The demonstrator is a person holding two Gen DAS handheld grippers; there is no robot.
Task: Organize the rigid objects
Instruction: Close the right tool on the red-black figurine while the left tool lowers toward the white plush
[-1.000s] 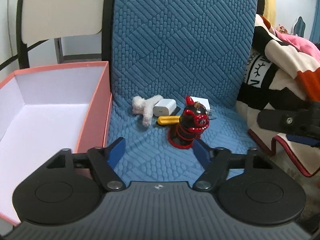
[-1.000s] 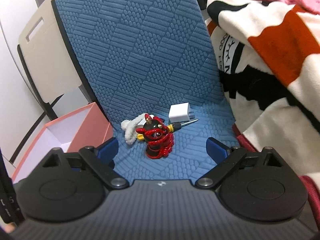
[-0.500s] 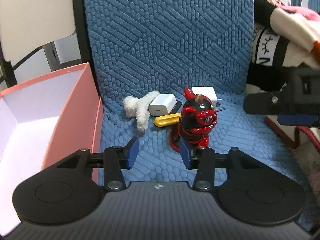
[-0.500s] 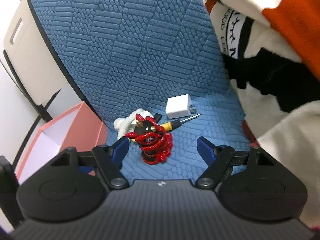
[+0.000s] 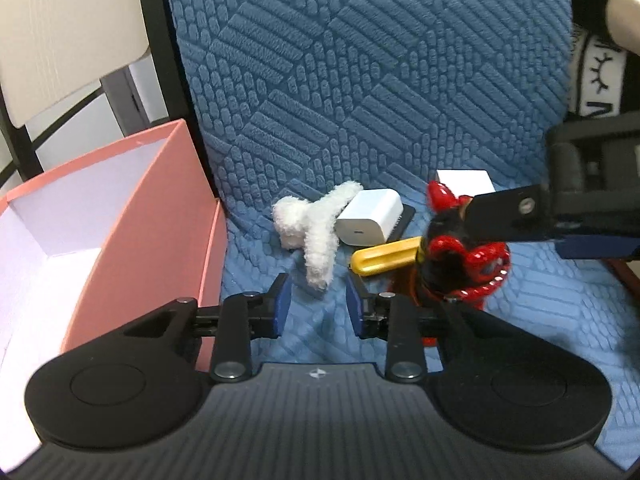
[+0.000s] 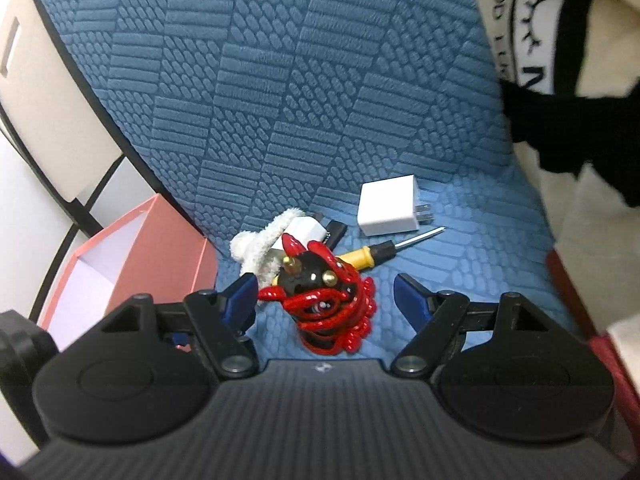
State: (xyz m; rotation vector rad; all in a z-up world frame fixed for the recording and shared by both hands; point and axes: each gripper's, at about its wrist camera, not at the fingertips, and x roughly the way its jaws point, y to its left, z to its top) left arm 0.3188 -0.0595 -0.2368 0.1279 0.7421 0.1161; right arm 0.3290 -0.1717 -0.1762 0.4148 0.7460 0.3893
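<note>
On the blue chair seat [image 6: 460, 240], the red figurine [image 6: 326, 300] stands upright between the right gripper [image 6: 324, 296] pads, untouched, jaws wide; left gripper [image 5: 316, 304], narrowing, empty, has the fluffy toy [image 5: 316, 236] at twelve o'clock.

A blue quilted cushion [image 5: 380, 92] with a raised geometric pattern covers the seat and back of a chair. To its left stands a second chair with a cream backrest [image 5: 68, 28] on a black frame. At the right, a cream, black and red blanket [image 6: 560, 60] with printed lettering lies against the cushion's edge.
</note>
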